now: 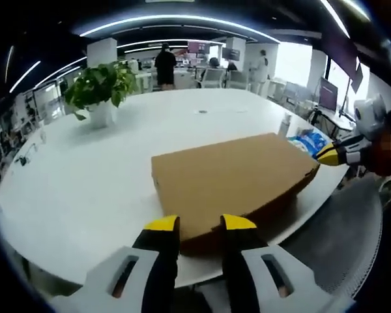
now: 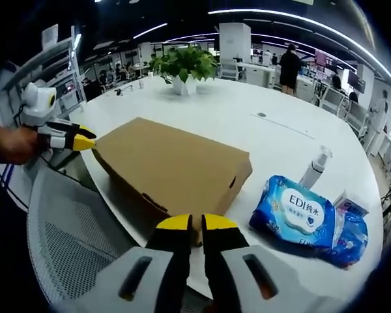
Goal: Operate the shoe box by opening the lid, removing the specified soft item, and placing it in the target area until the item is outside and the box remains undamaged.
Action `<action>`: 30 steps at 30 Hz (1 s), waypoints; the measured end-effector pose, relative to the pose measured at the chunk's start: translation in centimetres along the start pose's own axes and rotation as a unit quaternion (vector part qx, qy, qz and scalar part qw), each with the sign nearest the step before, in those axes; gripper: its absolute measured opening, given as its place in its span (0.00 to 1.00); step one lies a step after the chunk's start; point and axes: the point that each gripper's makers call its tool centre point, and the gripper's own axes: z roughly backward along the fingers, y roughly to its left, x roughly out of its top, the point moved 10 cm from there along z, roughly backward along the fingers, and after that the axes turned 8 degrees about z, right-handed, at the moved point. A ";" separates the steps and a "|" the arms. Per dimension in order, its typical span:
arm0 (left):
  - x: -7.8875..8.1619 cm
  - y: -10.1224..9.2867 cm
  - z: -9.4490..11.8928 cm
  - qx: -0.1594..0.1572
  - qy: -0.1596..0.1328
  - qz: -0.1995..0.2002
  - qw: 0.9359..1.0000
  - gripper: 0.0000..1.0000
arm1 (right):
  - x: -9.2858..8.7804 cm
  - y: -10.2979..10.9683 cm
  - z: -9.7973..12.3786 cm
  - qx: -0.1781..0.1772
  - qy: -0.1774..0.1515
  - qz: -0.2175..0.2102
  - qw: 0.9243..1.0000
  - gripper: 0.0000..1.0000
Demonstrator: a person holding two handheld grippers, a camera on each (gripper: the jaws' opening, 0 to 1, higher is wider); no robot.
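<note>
A brown cardboard shoe box [image 1: 234, 173] lies with its lid down near the edge of the white table [image 1: 85, 169]. My left gripper [image 1: 201, 225] stands open, its yellow tips at the box's near edge with that edge between them. My right gripper [image 1: 329, 155] touches the box's far right corner. In the right gripper view the box [image 2: 169, 163] runs away to the left. My right gripper [image 2: 197, 223] is shut, its tips against the near corner. My left gripper [image 2: 85, 140] meets the far left corner, held by a hand [image 2: 10, 143]. The box's contents are hidden.
A blue pack of wipes [image 2: 300, 212] and a spray bottle [image 2: 316, 166] lie right of the box. A potted plant [image 2: 186, 65] stands farther back on the table [image 2: 260, 111]. A grey mesh chair [image 2: 72, 228] sits below the table edge. People stand far behind.
</note>
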 end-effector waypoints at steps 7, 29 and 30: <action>-0.1 -0.1 -0.6 -0.004 0.008 -0.005 1.000 0.22 | -0.1 0.1 -0.7 0.007 0.004 0.003 1.000 0.04; -0.8 0.1 -1.5 -0.008 0.022 -0.009 1.000 0.22 | -0.8 0.0 -1.5 0.014 0.017 0.015 1.000 0.03; -0.8 0.2 -1.5 -0.008 0.021 -0.009 1.000 0.22 | -0.8 0.0 -1.4 0.014 0.017 0.016 1.000 0.03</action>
